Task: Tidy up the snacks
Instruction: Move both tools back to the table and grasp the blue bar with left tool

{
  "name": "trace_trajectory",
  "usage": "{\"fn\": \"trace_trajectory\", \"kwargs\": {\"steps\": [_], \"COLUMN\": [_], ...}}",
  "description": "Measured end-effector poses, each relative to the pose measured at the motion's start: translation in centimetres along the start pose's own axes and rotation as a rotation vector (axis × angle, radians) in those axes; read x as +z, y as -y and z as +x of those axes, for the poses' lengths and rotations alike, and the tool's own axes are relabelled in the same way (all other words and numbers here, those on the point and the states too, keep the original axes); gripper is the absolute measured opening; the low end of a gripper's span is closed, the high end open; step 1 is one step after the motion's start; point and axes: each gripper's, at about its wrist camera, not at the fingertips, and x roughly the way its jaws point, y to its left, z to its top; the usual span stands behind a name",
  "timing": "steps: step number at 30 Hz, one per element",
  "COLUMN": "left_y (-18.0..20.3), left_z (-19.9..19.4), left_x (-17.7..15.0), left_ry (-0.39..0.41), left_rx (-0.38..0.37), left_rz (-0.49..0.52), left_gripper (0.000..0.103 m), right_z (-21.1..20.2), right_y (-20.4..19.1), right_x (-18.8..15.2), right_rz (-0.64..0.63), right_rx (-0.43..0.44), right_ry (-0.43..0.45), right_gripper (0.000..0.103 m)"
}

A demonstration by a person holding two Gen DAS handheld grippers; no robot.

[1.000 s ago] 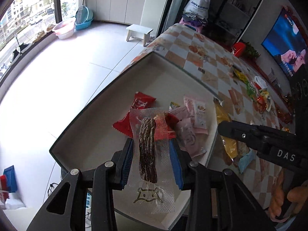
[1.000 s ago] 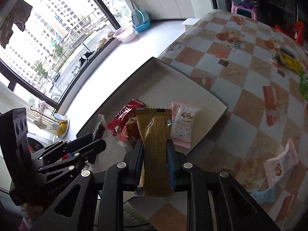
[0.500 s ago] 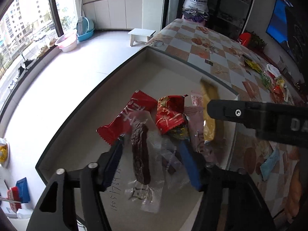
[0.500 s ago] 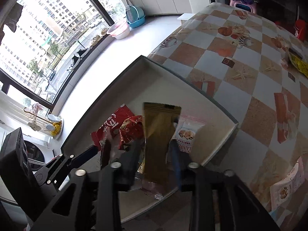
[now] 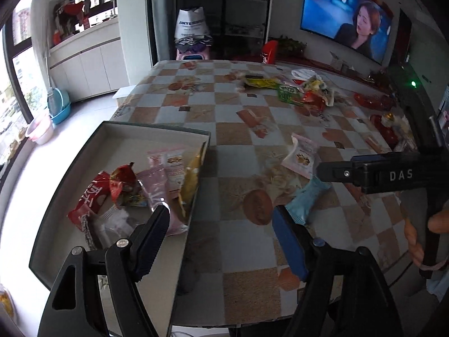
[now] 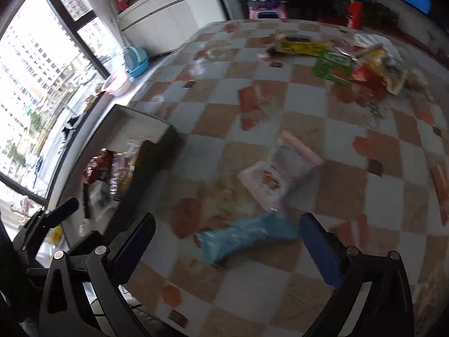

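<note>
- In the left wrist view we see the left gripper (image 5: 221, 221) with its jaws spread and nothing between them; they have just been opening, and they straddle the right wall of the tray (image 5: 193, 210).
- The right gripper (image 6: 224, 234) also has its jaws wide apart after just opening, with a blue packet (image 6: 247, 237) lying flat on the tabletop (image 6: 345, 129) in the gap (the pads do not press on it).
- Only the left wrist view shows the tray's contents sharply: a red wrapper (image 5: 89, 199), a second crumpled red packet (image 5: 122, 181), a pink packet (image 5: 165, 165), a gold packet (image 5: 190, 179) leaning on the tray's right wall, and a clear vacuum pouch (image 5: 106, 224) with a dark strip near the left jaw.
- The right wrist view is smeared by blur, so the same heap reads there only as red and dark shapes.
- That view gives us what the left one lacks: a straight look down on the blue packet and on a pink-and-white packet (image 6: 277, 174) just beyond it, both on the tabletop outside the tray.
- The left wrist view catches the right gripper's body from the side, with part of a hand (image 5: 421, 233) on its handle.
- More snacks (image 5: 297, 91) lie in a loose pile at the far side of the tabletop, well apart from the tray.
</note>
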Motion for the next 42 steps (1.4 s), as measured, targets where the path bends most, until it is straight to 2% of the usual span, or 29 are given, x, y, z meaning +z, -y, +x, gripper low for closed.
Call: {"fn": "trace_trajectory", "kwargs": {"steps": [3,7,11,15,20,27,29,32,37,39,42], "left_y": [1.1,1.2,1.0,1.2,0.2,-0.2,-0.5,0.0,2.8,3.8,5.1], "left_z": [1.0,3.1,5.7,7.8,9.9,10.9,10.9,9.8,7.9,7.0,6.1], "left_x": [0.1,0.1,0.1,-0.1,0.0,0.6,0.9,1.0,1.1,1.4,1.8], "left_ry": [-0.02,-0.061,-0.111,-0.122,-0.146,-0.125,-0.134,-0.127,-0.099,-0.091,-0.064], "left_rx": [0.035,0.129,0.196,0.264,0.297,0.353,0.345,0.271,0.194,0.129,0.124], "left_rz": [0.012,0.016,0.02,0.049,0.025,0.036,0.011,-0.01,0.062,0.091,0.122], "left_gripper": [0.079,0.079,0.079,0.079,0.079,0.079,0.079,0.079,0.08,0.08,0.08], "right_z": [-1.1,-0.9,0.4,0.9,1.1,1.6,1.6,1.5,1.4,1.4,1.4], "right_y": [3.7,6.0,6.2,6.2,5.7,4.6,4.7,4.6,4.5,4.6,4.6], "right_x": [-2.9,-5.5,-6.4,-6.8,-6.9,-7.3,-7.3,-7.5,-7.7,-7.6,-7.7], "right_rz": [0.05,0.079,0.076,0.057,0.016,-0.051,-0.048,-0.049,-0.053,-0.06,-0.065], "right_rx": [-0.089,-0.112,-0.114,-0.123,-0.15,-0.22,-0.22,-0.222,-0.226,-0.221,-0.218], "right_ry": [0.013,-0.005,-0.027,-0.022,-0.021,-0.014,-0.008,0.008,0.024,0.017,0.019], "right_gripper": [0.103,0.103,0.103,0.103,0.103,0.103,0.103,0.103,0.103,0.103,0.103]}}
